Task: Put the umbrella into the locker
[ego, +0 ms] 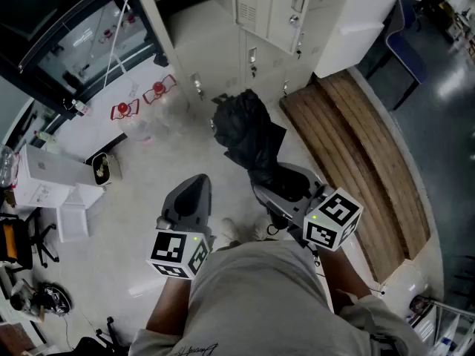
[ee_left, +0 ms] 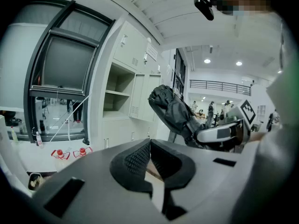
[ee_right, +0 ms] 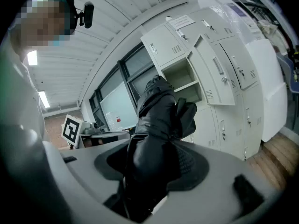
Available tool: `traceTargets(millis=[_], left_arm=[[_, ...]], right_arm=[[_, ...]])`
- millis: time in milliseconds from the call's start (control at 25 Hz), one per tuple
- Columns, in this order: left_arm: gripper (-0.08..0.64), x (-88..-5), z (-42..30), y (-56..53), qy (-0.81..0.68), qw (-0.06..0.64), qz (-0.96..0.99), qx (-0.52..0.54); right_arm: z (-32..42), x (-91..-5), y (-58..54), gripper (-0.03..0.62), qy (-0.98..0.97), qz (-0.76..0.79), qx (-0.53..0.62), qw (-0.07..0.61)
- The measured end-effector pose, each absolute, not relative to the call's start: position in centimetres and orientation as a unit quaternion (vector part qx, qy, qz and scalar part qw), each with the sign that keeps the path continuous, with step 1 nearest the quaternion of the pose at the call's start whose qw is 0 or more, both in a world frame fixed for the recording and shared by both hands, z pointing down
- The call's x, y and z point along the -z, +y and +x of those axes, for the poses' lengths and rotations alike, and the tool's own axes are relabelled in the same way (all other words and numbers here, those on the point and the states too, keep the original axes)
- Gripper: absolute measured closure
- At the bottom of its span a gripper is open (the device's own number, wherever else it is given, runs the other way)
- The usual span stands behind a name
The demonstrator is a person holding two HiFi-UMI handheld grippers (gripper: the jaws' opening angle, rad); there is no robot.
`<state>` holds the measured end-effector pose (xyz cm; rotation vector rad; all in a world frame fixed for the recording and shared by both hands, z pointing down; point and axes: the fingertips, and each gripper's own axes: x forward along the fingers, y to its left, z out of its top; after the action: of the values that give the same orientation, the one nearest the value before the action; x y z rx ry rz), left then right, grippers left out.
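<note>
A folded black umbrella (ego: 245, 128) sticks out forward from my right gripper (ego: 276, 188), whose jaws are shut on its lower part. In the right gripper view the umbrella (ee_right: 159, 125) fills the gap between the jaws and points toward the open locker (ee_right: 184, 80) with its shelf. My left gripper (ego: 194, 191) is held to the left of it, jaws shut with nothing between them (ee_left: 149, 160). The left gripper view shows the umbrella (ee_left: 175, 111) off to the right and the open locker compartment (ee_left: 117, 94) ahead.
A row of grey lockers (ego: 278, 13) stands ahead. A wooden bench (ego: 356, 154) lies at the right. Two red-capped bottles (ego: 141, 99) and a box (ego: 107, 167) sit on the floor at the left, below a window (ego: 82, 35).
</note>
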<state>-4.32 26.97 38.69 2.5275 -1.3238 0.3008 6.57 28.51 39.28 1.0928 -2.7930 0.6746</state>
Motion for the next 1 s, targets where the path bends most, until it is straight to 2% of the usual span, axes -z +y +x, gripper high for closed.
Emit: traceTargets(millis=[600, 1000], left_arm=[[0.543, -38.7, -6.2, 26.6, -0.434, 0.142, 0.883, -0.113], [0.543, -38.8, -9.3, 25.1, -0.430, 0.143, 0.885, -0.107]], right_arm=[[3.2, -39.8, 28.9, 0.360, -0.898, 0.363, -0.248, 0.025], [-1.2, -39.6, 27.3, 0.360, -0.904, 0.356, -0.231, 0.043]])
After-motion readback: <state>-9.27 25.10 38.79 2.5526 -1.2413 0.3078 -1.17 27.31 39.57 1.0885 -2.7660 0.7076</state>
